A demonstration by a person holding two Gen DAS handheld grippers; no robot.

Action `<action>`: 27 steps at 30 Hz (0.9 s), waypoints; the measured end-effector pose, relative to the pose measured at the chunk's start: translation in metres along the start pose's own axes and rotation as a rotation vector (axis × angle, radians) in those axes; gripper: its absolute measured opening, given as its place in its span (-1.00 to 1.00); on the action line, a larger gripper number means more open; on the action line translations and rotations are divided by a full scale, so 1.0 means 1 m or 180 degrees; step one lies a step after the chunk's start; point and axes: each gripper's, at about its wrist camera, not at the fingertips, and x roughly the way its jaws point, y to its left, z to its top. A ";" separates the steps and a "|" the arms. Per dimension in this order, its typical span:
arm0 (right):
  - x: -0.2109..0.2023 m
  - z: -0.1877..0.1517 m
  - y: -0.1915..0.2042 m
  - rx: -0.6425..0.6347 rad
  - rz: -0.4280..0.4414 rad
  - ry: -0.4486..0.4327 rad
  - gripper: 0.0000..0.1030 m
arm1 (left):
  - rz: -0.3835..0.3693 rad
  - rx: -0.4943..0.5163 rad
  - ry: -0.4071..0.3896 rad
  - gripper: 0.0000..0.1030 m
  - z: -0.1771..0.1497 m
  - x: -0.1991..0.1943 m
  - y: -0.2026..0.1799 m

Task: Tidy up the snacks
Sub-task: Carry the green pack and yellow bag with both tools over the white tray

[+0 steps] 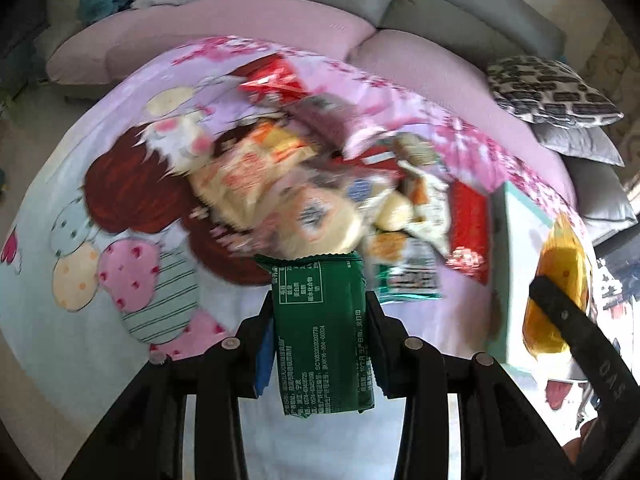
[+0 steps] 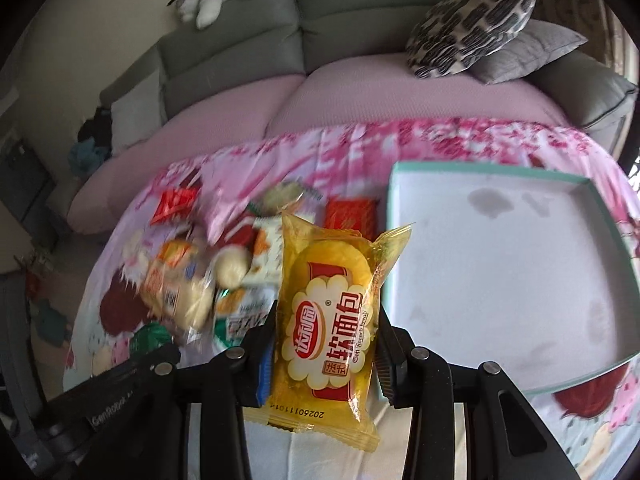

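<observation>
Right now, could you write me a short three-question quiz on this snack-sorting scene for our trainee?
1. True or false: the left gripper is shut on a green packet.
2. Which is held by the right gripper?
A. a red packet
B. a yellow soft bread packet
C. a patterned cushion
3. Fill in: the teal-rimmed box on the printed cloth holds ____ snacks so far.

Key:
1. True; both fingers press the packet's sides.
2. B; it stands upright between the pads, above the cloth.
3. No; its white floor shows only faint stains, while the loose snack pile lies to its left.
</observation>
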 end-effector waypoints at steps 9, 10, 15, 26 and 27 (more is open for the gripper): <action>-0.004 0.035 -0.050 0.0279 -0.0283 -0.0153 -0.17 | -0.0252 0.0471 -0.0026 -0.19 0.029 0.001 -0.082; -0.002 0.037 -0.058 0.0328 -0.0315 -0.0148 -0.17 | -0.0317 0.0509 -0.0036 -0.19 0.032 0.003 -0.090; 0.001 0.040 -0.106 0.0570 -0.0471 -0.0184 -0.17 | -0.0530 0.0848 -0.0102 -0.19 0.039 0.010 -0.136; 0.009 0.028 -0.186 0.1033 -0.0728 -0.0151 -0.17 | -0.0771 0.1314 0.0017 -0.19 0.038 0.039 -0.215; 0.006 0.026 -0.189 0.1048 -0.0729 -0.0175 -0.17 | -0.0812 0.1336 0.0026 -0.19 0.038 0.043 -0.219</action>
